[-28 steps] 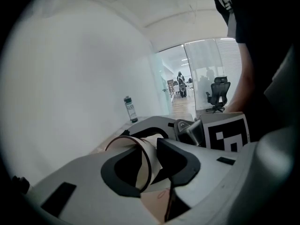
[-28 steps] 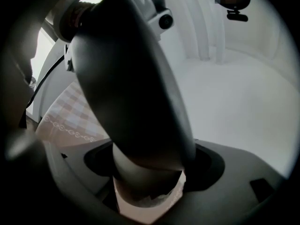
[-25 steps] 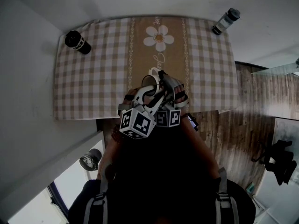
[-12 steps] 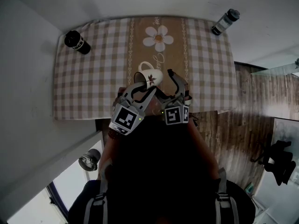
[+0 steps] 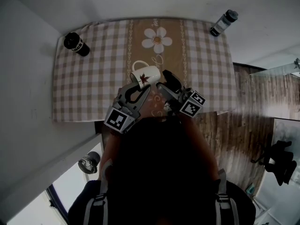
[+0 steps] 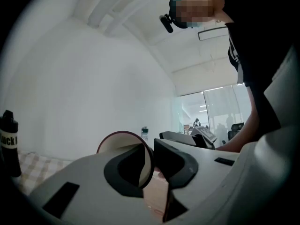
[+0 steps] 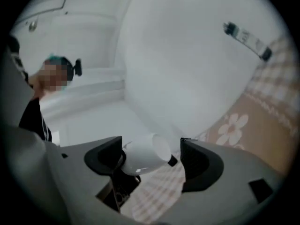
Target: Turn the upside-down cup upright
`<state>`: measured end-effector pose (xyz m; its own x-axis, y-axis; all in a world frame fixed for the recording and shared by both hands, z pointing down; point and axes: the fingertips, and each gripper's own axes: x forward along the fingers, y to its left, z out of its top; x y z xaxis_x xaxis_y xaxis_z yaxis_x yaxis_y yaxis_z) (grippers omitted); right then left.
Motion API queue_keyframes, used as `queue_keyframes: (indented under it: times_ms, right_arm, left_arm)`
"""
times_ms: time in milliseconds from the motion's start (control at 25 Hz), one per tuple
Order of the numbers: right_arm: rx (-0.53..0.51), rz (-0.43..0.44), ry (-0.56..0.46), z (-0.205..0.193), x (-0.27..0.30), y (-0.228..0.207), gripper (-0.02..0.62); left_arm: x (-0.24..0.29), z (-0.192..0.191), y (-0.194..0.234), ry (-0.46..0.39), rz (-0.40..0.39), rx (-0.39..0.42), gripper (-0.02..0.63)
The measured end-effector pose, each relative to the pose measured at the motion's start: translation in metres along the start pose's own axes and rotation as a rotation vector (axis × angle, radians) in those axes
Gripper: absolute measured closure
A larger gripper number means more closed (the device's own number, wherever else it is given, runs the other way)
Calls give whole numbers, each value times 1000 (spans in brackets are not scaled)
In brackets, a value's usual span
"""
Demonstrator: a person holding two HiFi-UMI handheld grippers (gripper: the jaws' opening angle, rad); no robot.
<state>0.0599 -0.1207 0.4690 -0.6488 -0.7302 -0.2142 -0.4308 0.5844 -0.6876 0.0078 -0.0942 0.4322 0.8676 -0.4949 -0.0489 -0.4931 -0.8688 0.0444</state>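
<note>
Now: the cup [image 5: 146,75] hangs tipped on its side above the near part of the table [image 5: 89,88], mouth toward the left tool.
Left tool [image 5: 138,84]: its jaws have just been closing and are clamped on the cup's wall, one jaw inside the mouth and one outside.
Right tool [image 5: 163,80]: its jaws stand wide apart just right of the cup and do not press it.
Doing it well: roll the left wrist until the base faces down. Pinch firmly, since a rim grip may slip. Set the cup down level.

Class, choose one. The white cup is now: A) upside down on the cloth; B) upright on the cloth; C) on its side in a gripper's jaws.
C: the cup lies on its side, its rim pinched by the left gripper, whose jaws have just been closing.
</note>
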Motion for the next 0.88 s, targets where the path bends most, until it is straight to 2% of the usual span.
queue_keyframes:
  times_ms: [160,240,360,560,720,880]
  right_arm:
    - [397,136,-150,6,12,6,183]
    - [496,179,-167,1,18,12,168]
    - [520,203,-138,-11,26,20,155]
    - [604,209,-182,-11,32,16,153]
    - [609,225,-165,-12,39,23,153]
    - [610,220,-152,-14,42,21,210]
  left_arm:
    - [1,12,-9,-85,-22,-26,534]
    - [2,14,-14,-98,-32,-17,534]
    - [3,13,-19,-98,-44,-13,534]
    - [1,10,-25,-104,-48,-14,534]
    - [2,1,-28,-75,-61,7,534]
    - [4,-7,-31,-71,-68,-14,535]
